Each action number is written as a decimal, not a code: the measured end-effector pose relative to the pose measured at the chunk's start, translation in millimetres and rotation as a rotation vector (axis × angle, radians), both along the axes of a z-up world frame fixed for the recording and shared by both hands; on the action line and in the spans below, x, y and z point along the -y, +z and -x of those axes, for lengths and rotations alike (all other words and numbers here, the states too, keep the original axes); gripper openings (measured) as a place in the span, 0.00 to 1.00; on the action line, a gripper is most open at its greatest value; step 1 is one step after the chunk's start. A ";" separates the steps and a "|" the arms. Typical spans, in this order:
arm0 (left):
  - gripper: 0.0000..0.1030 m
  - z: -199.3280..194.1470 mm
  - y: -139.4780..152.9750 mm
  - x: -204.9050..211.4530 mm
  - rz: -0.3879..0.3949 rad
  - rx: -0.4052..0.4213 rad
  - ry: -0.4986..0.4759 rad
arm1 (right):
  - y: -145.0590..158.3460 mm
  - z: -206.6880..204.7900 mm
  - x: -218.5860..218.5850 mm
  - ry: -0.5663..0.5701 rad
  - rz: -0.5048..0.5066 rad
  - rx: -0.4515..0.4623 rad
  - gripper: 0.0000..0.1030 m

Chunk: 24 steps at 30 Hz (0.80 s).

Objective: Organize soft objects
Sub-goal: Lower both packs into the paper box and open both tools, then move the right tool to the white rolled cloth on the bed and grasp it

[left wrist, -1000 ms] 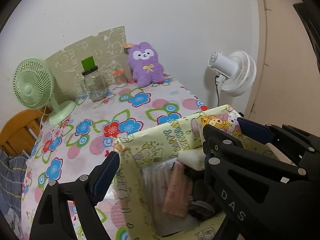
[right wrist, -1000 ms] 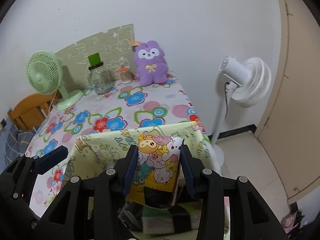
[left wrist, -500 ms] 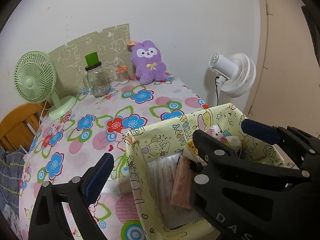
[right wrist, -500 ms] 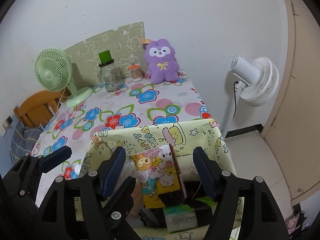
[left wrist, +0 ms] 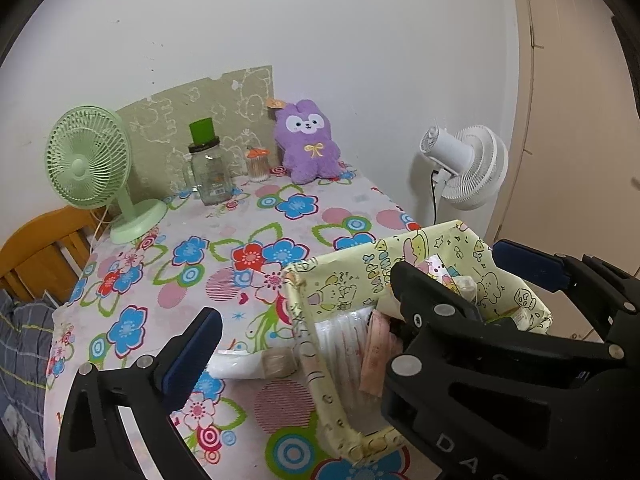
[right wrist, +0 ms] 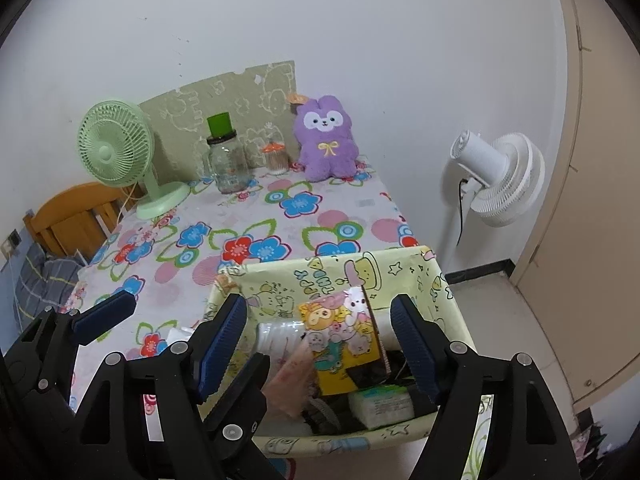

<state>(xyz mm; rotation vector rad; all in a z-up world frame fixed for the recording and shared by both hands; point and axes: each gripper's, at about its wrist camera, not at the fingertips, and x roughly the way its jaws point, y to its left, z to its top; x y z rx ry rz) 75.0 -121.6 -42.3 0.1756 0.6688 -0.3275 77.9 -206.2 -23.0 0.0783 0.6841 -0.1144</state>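
A yellow cartoon-print box (left wrist: 420,240) (right wrist: 400,264) sits at the table's near right corner, filled with soft packs. A cartoon packet (right wrist: 340,332) stands inside it between the fingers of my right gripper (right wrist: 320,302), untouched as the jaws are opening. Beside it lie a pink packet (right wrist: 292,376) and a white tissue pack (right wrist: 380,404). My left gripper (left wrist: 304,296) straddles the box's left wall, jaws opening wide, holding nothing. A white tube (left wrist: 248,364) lies on the cloth just left of the box. A purple plush rabbit (left wrist: 308,140) sits against the back wall.
On the flowered tablecloth (left wrist: 160,272) stand a green desk fan (left wrist: 88,160), a glass jar with a green lid (left wrist: 208,172) and a small swab jar (left wrist: 258,164). A white floor fan (left wrist: 468,168) stands right of the table, a wooden chair (left wrist: 40,248) left.
My right gripper has let go of the cartoon packet, which now rests in the box. Both grippers have drawn back and up, and the left jaws have widened.
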 end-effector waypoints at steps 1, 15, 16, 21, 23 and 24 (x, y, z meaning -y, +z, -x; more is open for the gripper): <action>1.00 1.5 1.2 -2.3 0.002 0.004 0.002 | 1.8 1.2 -2.9 0.001 0.005 0.004 0.76; 1.00 18.5 18.2 -46.4 0.011 0.055 0.035 | 19.3 17.0 -48.7 0.041 0.013 0.062 0.83; 1.00 19.0 18.8 -49.8 0.012 0.057 0.038 | 19.9 17.3 -52.3 0.045 0.011 0.064 0.83; 1.00 19.7 19.2 -66.7 0.016 0.062 0.060 | 21.6 18.8 -68.1 0.061 0.017 0.071 0.83; 1.00 18.9 18.1 -72.8 0.018 0.059 0.069 | 20.7 17.8 -73.9 0.066 0.017 0.069 0.83; 1.00 18.2 17.4 -75.6 0.019 0.057 0.074 | 20.0 17.1 -76.6 0.069 0.016 0.066 0.83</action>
